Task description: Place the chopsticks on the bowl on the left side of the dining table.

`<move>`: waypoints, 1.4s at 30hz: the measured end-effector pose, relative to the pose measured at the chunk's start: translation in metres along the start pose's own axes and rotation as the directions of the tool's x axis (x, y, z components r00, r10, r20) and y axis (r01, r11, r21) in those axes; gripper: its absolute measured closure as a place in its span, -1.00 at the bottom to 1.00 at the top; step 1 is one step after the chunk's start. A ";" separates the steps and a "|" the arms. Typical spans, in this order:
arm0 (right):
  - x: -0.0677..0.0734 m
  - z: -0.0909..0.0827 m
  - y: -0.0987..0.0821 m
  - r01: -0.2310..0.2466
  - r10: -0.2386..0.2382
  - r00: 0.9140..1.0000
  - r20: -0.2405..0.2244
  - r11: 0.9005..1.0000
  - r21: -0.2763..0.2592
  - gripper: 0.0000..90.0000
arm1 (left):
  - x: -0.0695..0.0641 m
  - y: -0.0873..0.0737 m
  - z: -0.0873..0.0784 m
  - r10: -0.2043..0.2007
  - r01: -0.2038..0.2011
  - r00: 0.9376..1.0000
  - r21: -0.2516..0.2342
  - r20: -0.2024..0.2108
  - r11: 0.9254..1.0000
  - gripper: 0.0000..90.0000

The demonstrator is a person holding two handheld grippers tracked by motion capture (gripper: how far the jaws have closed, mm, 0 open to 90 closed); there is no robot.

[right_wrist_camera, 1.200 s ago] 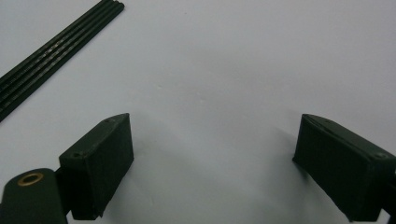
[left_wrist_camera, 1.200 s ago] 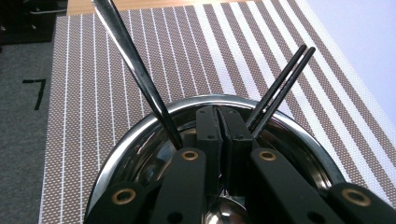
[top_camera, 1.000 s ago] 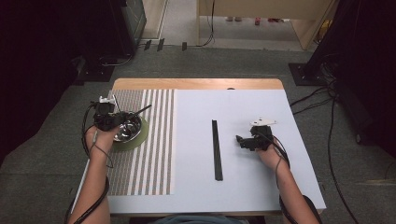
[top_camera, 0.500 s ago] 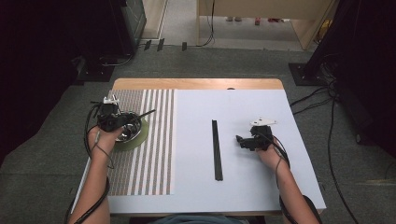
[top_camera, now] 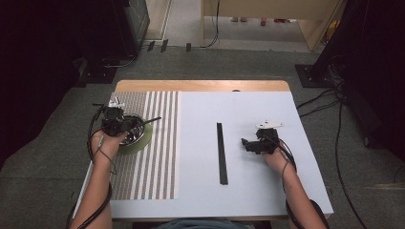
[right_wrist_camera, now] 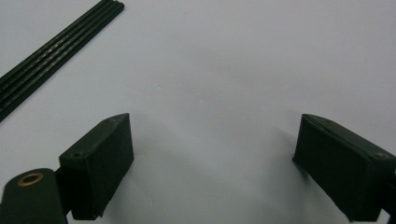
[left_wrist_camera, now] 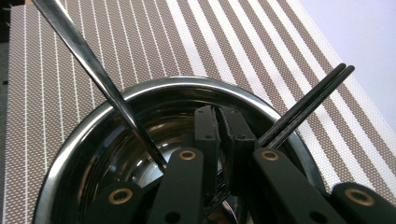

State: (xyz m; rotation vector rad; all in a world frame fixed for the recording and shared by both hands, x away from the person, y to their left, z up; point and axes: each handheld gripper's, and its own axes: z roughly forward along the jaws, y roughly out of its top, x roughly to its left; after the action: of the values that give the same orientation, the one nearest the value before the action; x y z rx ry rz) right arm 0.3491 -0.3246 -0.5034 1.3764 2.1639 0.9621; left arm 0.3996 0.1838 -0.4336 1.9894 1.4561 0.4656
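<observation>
A steel bowl (top_camera: 135,130) (left_wrist_camera: 93,140) stands on a green plate (top_camera: 143,139) on the striped placemat (top_camera: 153,162). My left gripper (top_camera: 125,123) (left_wrist_camera: 221,116) hovers over the bowl, shut on a pair of black chopsticks (top_camera: 152,119) (left_wrist_camera: 310,105). They come out from under its right jaw and cross the bowl's rim. A metal utensil handle (left_wrist_camera: 93,70) leans in the bowl. Another set of black chopsticks (top_camera: 222,152) (right_wrist_camera: 56,51) lies mid-table. My right gripper (top_camera: 247,143) (right_wrist_camera: 212,154) rests to their right, open with nothing between its jaws.
The white tabletop (top_camera: 258,191) runs from the placemat to the right edge. Cables (top_camera: 334,95) and dark equipment stand on the carpet around the table. A wooden strip (top_camera: 200,86) marks the table's far edge.
The left hand has shifted slightly over the bowl, and the far end of its chopsticks has dropped a little lower. The right gripper has stayed still.
</observation>
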 end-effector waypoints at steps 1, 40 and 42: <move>0.000 0.000 0.000 0.001 -0.001 1.000 -0.001 1.000 -0.001 -0.75 | 0.000 0.000 0.000 -0.003 0.003 1.000 0.002 0.002 1.000 0.94; 0.000 0.000 0.000 0.002 -0.002 1.000 -0.001 1.000 0.000 -0.75 | 0.001 -0.032 -0.039 -0.035 0.036 0.999 0.025 -0.035 0.999 0.93; 0.000 0.000 0.000 0.001 -0.001 1.000 0.000 1.000 0.001 -0.75 | 0.001 -0.032 -0.039 -0.039 0.040 0.999 0.025 -0.035 0.999 0.92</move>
State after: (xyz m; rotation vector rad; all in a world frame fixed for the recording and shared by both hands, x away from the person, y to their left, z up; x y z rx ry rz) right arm 0.3491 -0.3246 -0.5033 1.3761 2.1649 0.9610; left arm 0.3531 0.2019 -0.4258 1.9777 1.5263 0.4684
